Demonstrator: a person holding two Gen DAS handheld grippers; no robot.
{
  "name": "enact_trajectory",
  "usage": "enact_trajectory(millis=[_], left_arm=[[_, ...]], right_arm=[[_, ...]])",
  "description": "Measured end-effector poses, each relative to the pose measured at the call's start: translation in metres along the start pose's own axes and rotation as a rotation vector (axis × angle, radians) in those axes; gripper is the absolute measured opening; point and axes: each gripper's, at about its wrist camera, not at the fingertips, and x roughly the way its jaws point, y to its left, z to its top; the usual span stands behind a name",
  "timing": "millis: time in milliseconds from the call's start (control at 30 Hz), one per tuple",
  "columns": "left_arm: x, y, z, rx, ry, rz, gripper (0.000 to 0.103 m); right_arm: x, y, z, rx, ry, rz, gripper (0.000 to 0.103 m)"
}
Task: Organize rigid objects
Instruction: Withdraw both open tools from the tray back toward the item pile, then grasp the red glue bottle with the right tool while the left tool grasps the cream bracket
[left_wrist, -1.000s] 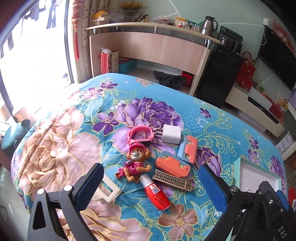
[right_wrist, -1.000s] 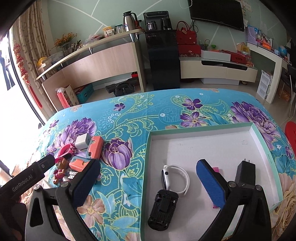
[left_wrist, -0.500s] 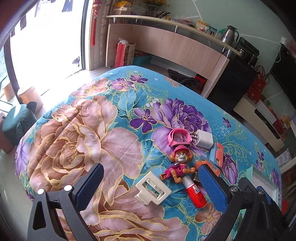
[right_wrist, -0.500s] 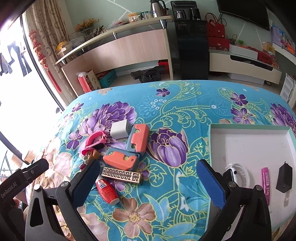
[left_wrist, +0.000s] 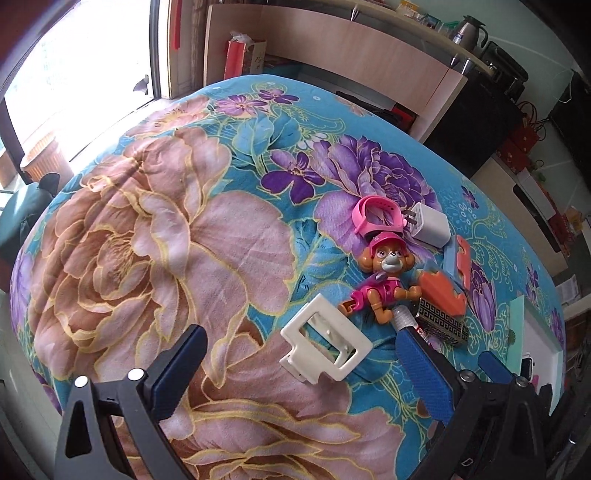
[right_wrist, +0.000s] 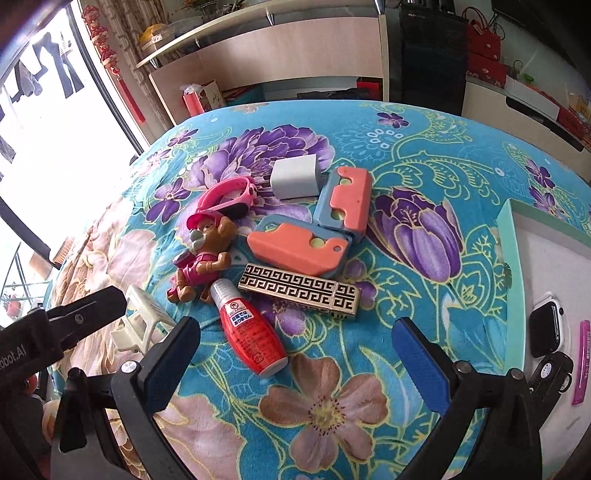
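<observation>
Left tongs (left_wrist: 299, 373) spread wide, empty, over a white clip (left_wrist: 325, 343) on the floral bed cover (left_wrist: 147, 229). Right tongs (right_wrist: 295, 360) equally wide, empty, straddling a red glue bottle (right_wrist: 251, 332). Beyond: patterned bar (right_wrist: 299, 293), toy pup (right_wrist: 203, 254). Tray (right_wrist: 511, 273) cut off right, its contents partly hidden.

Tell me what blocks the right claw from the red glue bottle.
Nothing visible. The open right claw faces the red glue bottle lying on the floral blanket, with only bare fabric between them.
</observation>
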Motion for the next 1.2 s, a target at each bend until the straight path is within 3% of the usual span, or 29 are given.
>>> enact_trajectory(millis=[133,267,333,400,500,600,767,1200], left_arm=[[0.009,-0.006,-0.003,0.02,0.028,0.006,0.103],[0.013,-0.009,-0.004,0.03,0.036,-0.002,0.103],[0.016,-0.011,-0.004,0.035,0.043,0.005,0.103],[0.017,-0.011,-0.005,0.037,0.046,0.006,0.101],[0.019,-0.012,-0.005,0.042,0.053,-0.002,0.089],[0.023,-0.016,-0.007,0.056,0.073,-0.009,0.086],[0.026,-0.019,-0.009,0.064,0.086,-0.028,0.062],[0.02,-0.02,-0.009,0.066,0.067,-0.031,0.061]], right_arm=[[0.011,0.009,-0.002,-0.041,0.015,0.003,0.102],[0.019,0.015,-0.005,-0.071,0.025,-0.012,0.085],[0.019,0.018,-0.005,-0.09,0.016,-0.029,0.082],[0.018,0.019,-0.005,-0.099,0.005,-0.03,0.067],[0.016,0.023,-0.005,-0.112,-0.002,-0.017,0.054],[0.015,0.026,-0.007,-0.122,-0.004,-0.001,0.043],[0.013,0.025,-0.009,-0.121,0.003,0.009,0.04],[0.006,0.026,-0.018,-0.135,0.026,0.03,0.035]])
